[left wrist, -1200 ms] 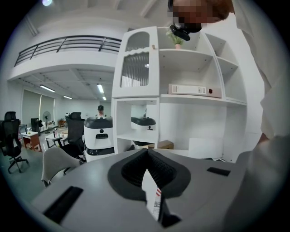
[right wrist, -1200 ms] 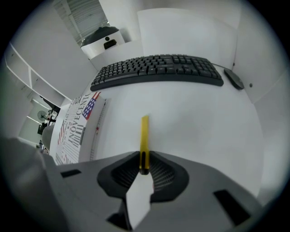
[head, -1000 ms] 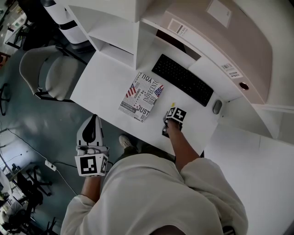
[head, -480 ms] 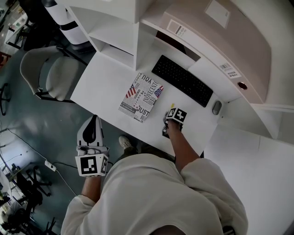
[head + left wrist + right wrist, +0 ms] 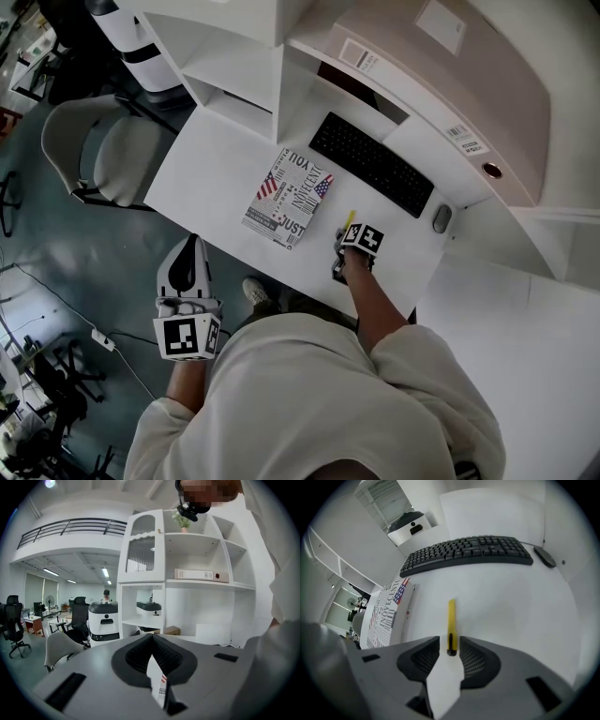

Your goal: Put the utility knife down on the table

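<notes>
Right gripper (image 5: 450, 645) is hanging over the table (image 5: 511, 606), its jaws just having been opening and now standing wide, clamping nothing. Knife (image 5: 451, 618) is lying flat on the table, its black end resting between the jaw tips.

We can read only "YOU", "INNOCENT" and "JUST", printed in large letters on the cover of the book (image 5: 288, 198).

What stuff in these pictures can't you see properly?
Right gripper view: the utility knife has one end between the right gripper's jaws, which have just been opening; the blade is too small to see.
Head view: that gripper's marker cube covers most of the knife.
Left gripper view: the knife is out of frame.
</notes>
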Demonstrator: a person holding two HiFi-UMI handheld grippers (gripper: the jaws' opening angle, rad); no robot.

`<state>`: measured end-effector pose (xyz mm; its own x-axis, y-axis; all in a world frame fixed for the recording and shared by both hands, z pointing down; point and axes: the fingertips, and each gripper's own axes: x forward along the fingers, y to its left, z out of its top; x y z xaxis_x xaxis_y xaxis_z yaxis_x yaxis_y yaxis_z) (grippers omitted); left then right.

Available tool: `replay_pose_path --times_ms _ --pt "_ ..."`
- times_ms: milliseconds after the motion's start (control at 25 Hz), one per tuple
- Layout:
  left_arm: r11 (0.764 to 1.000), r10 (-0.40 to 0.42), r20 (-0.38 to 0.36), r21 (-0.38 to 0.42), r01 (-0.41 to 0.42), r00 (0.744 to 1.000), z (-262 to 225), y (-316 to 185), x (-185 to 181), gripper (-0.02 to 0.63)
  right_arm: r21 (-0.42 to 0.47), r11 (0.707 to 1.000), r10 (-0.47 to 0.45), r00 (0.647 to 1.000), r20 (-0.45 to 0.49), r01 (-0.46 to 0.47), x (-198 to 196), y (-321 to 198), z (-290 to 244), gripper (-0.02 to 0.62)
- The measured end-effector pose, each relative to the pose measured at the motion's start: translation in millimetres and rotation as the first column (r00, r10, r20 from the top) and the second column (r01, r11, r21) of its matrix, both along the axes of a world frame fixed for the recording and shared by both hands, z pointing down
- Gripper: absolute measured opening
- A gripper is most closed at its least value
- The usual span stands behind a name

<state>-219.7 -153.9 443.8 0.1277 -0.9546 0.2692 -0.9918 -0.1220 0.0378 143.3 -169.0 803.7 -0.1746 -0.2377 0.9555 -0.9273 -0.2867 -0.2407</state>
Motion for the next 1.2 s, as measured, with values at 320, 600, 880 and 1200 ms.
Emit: replay_pose_path --times_ms 320,600,880,1200 --pt "1.0 0.005 0.001 0.017 -0.005 1.0 -6 4 -1 0.0 0.047 0.999 -0.014 1.0 0.024 0.013 -6 -1 -19 0.143" --pt "0.999 0.014 0.002 0.033 -0.014 1.0 -13 8 -2 0.0 0.102 0.994 -0.032 0.999 0.026 0.029 -8 -3 -42 0.143" --pt "0.998 0.021 0.002 0.053 -0.021 1.0 -20 13 -3 0.0 0.187 0.98 -0.065 0.998 0.009 0.063 -8 -5 -73 0.143" --pt "0.997 0.019 0.007 0.073 -0.019 1.0 -31 20 -8 0.0 0.406 0.897 -0.165 0.985 -0.055 0.173 -11 -20 -139 0.139"
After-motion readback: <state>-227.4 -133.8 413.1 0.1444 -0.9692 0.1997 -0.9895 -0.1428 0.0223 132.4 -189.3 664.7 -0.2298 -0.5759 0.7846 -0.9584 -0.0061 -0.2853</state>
